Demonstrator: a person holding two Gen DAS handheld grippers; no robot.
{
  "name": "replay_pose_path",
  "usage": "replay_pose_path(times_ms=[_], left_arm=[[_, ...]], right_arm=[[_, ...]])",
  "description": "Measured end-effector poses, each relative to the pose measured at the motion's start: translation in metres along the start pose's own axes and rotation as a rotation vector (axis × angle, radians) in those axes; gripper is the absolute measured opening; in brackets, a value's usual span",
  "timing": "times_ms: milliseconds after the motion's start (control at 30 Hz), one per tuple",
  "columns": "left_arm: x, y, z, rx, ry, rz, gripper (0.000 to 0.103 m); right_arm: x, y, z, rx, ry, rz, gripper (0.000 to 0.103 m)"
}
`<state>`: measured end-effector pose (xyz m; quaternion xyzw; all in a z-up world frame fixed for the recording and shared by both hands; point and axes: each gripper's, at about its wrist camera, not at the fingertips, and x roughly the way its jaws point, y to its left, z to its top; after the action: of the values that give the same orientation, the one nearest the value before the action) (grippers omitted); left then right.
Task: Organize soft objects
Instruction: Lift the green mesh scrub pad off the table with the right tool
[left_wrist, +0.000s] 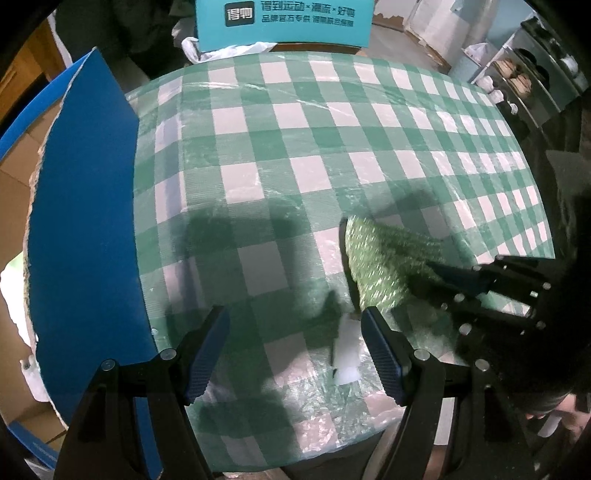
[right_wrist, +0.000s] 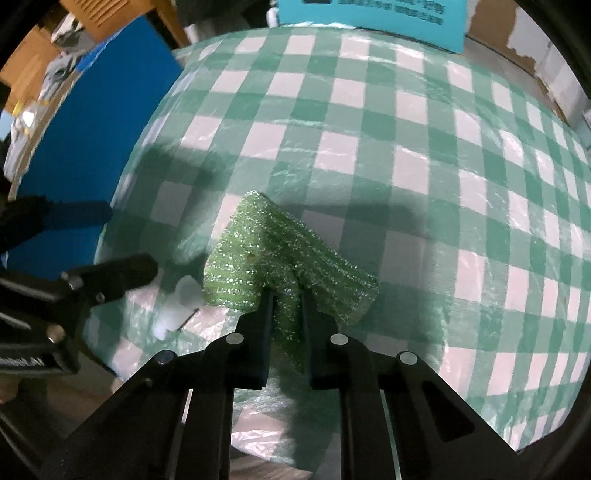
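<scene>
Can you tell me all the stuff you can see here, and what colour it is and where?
sparkly cloth: one, glittery green, on the tablecloth near its front edge, pinched and pulled up.
white lump: one, white, beside the cloth; what it is, I cannot tell.
checked tablecloth: one, green and white, covering the table.
blue board: one, blue, at the table's left.
teal box: one, teal, behind the table.
left tongs: black, open, over the white lump.
right tongs: black, shut on the sparkly cloth.
</scene>
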<state>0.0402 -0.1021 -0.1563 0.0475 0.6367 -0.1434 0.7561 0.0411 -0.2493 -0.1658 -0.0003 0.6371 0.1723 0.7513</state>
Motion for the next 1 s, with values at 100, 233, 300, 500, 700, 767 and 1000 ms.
replay_pose_path(times_ms=[100, 233, 300, 500, 700, 767, 1000], left_arm=[[0.003, -0.004, 0.001, 0.016, 0.007, -0.002, 0.075], [0.008, -0.010, 0.000, 0.034, 0.023, -0.002, 0.075], [0.012, -0.015, -0.001, 0.047, 0.034, 0.000, 0.075], [0.020, -0.023, -0.002, 0.079, 0.064, 0.017, 0.075], [0.030, -0.026, -0.002, 0.089, 0.091, 0.003, 0.058], [0.032, -0.027, -0.003, 0.096, 0.098, 0.003, 0.053], [0.037, -0.029, -0.002, 0.109, 0.114, -0.010, 0.032]], right_arm=[[-0.012, -0.010, -0.002, 0.037, -0.019, -0.009, 0.012], [-0.020, -0.021, -0.002, 0.074, -0.038, -0.017, 0.012], [-0.023, -0.025, 0.002, 0.092, -0.044, -0.013, 0.012], [-0.022, -0.034, 0.000, 0.133, -0.051, -0.004, 0.012], [-0.029, -0.037, -0.002, 0.148, -0.066, 0.008, 0.012], [-0.029, -0.036, -0.001, 0.150, -0.070, 0.008, 0.012], [-0.032, -0.037, -0.002, 0.157, -0.078, 0.012, 0.012]])
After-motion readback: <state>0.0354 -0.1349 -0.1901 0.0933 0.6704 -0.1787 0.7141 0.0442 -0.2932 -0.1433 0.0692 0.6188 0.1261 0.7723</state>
